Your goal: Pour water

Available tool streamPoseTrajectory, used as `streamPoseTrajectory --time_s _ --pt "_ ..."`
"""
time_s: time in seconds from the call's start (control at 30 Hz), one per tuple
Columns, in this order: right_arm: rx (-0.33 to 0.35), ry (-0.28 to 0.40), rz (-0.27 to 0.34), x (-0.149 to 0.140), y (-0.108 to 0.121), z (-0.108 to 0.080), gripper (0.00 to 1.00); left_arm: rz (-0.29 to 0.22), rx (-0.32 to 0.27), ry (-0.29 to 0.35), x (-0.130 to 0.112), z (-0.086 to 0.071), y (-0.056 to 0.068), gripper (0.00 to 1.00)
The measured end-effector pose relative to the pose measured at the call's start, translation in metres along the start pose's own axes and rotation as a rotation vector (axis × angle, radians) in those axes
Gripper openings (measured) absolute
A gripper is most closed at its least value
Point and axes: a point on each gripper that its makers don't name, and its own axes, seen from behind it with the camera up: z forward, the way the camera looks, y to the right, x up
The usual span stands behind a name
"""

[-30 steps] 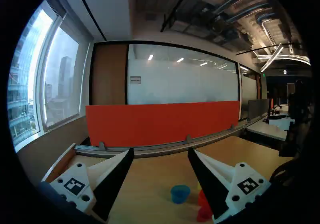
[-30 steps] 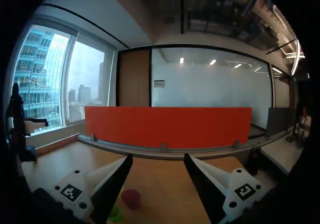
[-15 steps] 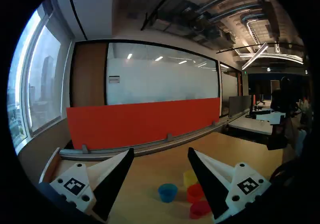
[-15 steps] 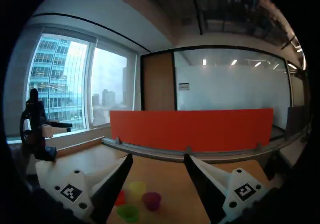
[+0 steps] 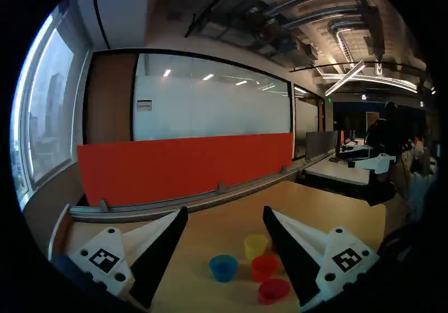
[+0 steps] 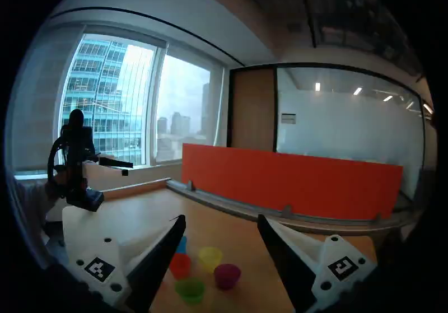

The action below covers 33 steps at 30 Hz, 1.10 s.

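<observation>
Plastic cups clustered near on the wooden desk (image 5: 313, 201), blue cup (image 5: 223, 267), yellow cup (image 5: 256, 246), orange cup (image 5: 264, 267) and red cup (image 5: 273, 290), have swung into fuller view ahead of left gripper (image 5: 224, 211) and right gripper (image 6: 220, 219), both spread apart and empty; pouring judged not begun.

Left gripper (image 5: 224, 209) spread; desk (image 5: 330, 201) holds blue cup (image 5: 223, 267), yellow cup (image 5: 256, 246), orange cup (image 5: 265, 267), red cup (image 5: 274, 290).

1. The left gripper (image 5: 224, 208) has two white, wedge-shaped fingers (image 5: 308, 237) with black inner faces, tapering to points at lower centre.
2. Each finger carries a square black-and-white marker (image 5: 105, 260) with small round screw holes (image 5: 116, 276) around it.
3. The right gripper (image 6: 221, 216) looks alike, with white fingers (image 6: 302, 243), black inner faces and a marker (image 6: 343, 268) on each.
</observation>
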Motion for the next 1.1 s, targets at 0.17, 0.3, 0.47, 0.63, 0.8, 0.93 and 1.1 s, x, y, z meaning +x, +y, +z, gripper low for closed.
streamPoseTrajectory --time_s 0.17,0.3,0.47,0.63,0.8,0.93,1.1 --pt "0.045 -0.036 -0.011 -0.011 -0.01 0.003 0.99 0.009 -0.022 -0.024 -0.009 0.004 0.003 1.0" --pt "0.073 -0.065 -0.008 -0.021 -0.013 0.003 0.99 0.006 -0.038 -0.046 -0.017 0.007 0.003 1.0" --pt "0.091 -0.087 -0.005 -0.029 -0.012 0.004 0.99 0.004 -0.04 -0.072 -0.026 0.011 -0.003 1.0" --pt "0.116 -0.115 -0.004 -0.039 -0.016 0.004 0.99 0.01 -0.049 -0.107 -0.04 0.013 -0.005 1.0" --pt "0.133 -0.154 -0.014 -0.056 -0.018 0.005 0.99 0.019 -0.066 -0.15 -0.06 0.017 -0.004 1.0" --pt "0.144 -0.184 -0.029 -0.07 -0.02 0.006 0.99 0.024 -0.077 -0.187 -0.078 0.021 -0.004 1.0" --pt "0.168 -0.221 -0.044 -0.088 -0.027 0.007 0.99 0.031 -0.086 -0.237 -0.102 0.026 -0.006 1.0"
